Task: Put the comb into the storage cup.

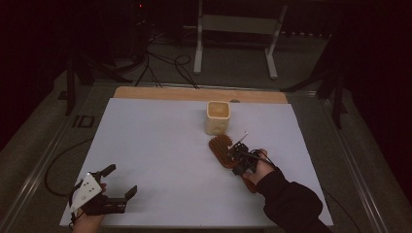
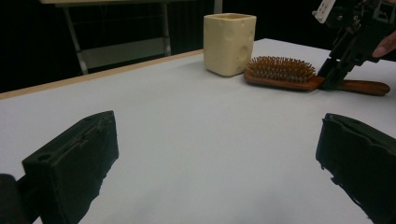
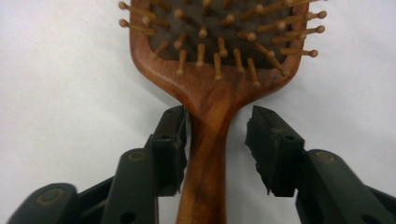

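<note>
The high view is looking forward and down on the whole tabletop (image 1: 160,160) from above the person's side. The left gripper view is looking low across the tabletop toward the hairbrush (image 2: 299,74) and the cup (image 2: 229,43). The right gripper view is looking down very near on this hairbrush's handle.

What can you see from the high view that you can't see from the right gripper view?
The high view alone takes in the cream cup, the left gripper with its jaws wide apart near the table's front edge, the person's dark sleeve, and the floor cables behind.

The right gripper view alone gives the close detail: the brush's round-tipped bristles, and the right gripper straddling the handle, one pad against the wood, the other with a gap left.

Both share the wooden hairbrush lying bristles up on the white table.
</note>
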Tool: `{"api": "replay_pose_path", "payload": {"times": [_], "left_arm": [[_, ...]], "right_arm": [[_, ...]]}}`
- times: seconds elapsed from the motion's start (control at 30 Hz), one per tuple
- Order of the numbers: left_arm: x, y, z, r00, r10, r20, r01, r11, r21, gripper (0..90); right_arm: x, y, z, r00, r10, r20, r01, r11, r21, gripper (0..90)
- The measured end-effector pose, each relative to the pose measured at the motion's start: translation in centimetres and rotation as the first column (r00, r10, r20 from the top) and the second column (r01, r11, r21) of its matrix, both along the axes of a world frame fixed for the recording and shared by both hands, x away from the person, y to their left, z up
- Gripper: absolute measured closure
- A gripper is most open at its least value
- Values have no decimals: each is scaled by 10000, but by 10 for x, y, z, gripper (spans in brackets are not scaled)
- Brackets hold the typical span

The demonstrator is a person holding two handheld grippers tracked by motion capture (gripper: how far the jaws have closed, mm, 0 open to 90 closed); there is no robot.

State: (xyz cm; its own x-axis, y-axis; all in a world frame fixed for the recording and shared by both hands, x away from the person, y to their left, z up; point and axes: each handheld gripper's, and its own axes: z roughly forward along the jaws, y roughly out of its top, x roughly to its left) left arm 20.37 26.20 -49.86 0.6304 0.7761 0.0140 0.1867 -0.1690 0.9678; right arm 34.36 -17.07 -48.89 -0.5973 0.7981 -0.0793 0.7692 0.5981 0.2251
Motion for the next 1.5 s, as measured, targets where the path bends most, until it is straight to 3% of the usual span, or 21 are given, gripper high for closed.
{"api": "replay_pose_path", "payload": {"times": [0.07,0.23,0.3,0.57,0.77,1.03,1.13,1.3,1.5], "left_arm": [[0,0,0,10000,8,-1,-8,10000,-29,1],[0,0,0,10000,-8,-5,8,10000,-10,1],[0,0,0,10000,5,-16,-5,10000,4,1],[1,-1,-1,10000,-21,-32,21,10000,36,1],[1,-1,-1,10000,-20,-60,21,10000,66,1],[1,-1,-2,9999,-46,-126,47,10000,88,1],[2,-1,-2,9999,-44,-143,45,10000,74,1],[2,-1,-2,9999,-13,-140,14,10000,68,1],[2,-1,-2,9999,-2,-148,4,10000,96,1]], "right_arm": [[1,-1,-2,9996,5,-274,-4,10000,53,598],[2,-1,-1,9993,-90,-372,94,9999,105,616],[3,0,-1,9994,50,-340,-48,10000,84,666],[5,-1,-2,9975,379,-593,-374,9993,96,681],[6,-1,-2,9972,218,-714,-209,9997,134,710],[1,-5,-4,9979,529,-361,-513,9977,438,730],[-4,-6,-5,9983,575,6,-574,9968,560,731],[-12,-13,-7,9938,858,708,-927,9904,1020,731],[-19,-17,-9,9833,1193,1377,-1358,9838,1168,732]]}}
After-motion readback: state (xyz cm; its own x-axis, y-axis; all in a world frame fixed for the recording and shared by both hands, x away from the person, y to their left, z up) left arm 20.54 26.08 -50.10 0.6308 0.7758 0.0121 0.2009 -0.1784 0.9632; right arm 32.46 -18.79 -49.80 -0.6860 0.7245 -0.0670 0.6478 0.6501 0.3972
